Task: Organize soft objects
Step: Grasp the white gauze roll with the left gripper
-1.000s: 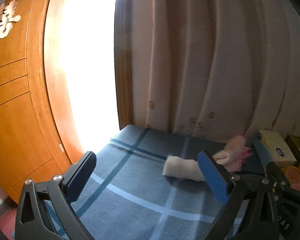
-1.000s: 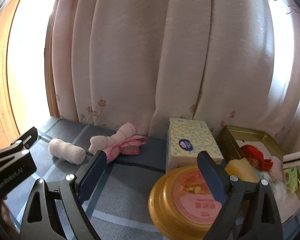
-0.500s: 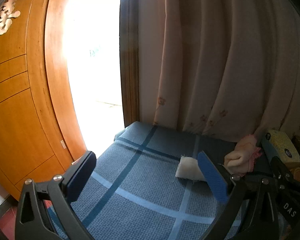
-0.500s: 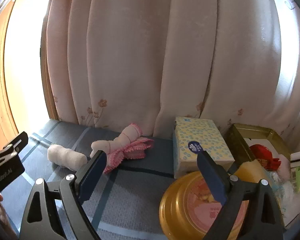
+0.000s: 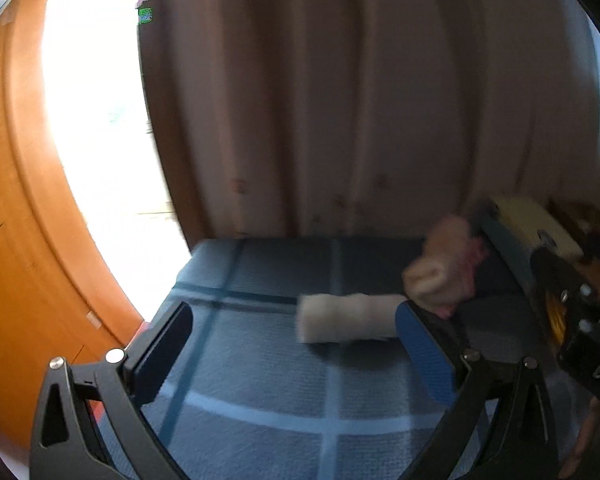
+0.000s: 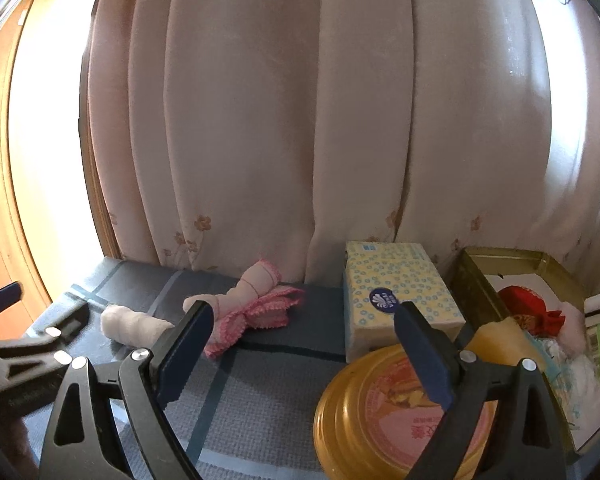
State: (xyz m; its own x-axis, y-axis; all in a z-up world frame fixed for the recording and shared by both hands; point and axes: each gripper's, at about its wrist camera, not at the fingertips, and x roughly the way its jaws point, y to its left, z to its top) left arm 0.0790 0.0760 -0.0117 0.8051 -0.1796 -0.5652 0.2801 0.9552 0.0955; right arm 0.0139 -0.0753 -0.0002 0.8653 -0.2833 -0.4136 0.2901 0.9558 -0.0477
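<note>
A rolled cream cloth lies on the blue checked surface. Just beyond it sits a pink-edged rolled cloth. My left gripper is open; the cream roll lies ahead of its right finger, apart from the pads. In the right wrist view the left gripper shows at the left edge. My right gripper stands open over the surface, nothing between its fingers. A gold tin box at the right holds a red soft item and other pieces.
A yellow dotted tissue box stands behind a round gold tin lid. Pale curtains hang along the far edge. A wooden panel and bright opening are at the left, beyond the surface's left edge.
The left wrist view has swung right and rolled, with motion blur; the cream roll now sits nearer its middle and larger. The right gripper has stayed almost still.
</note>
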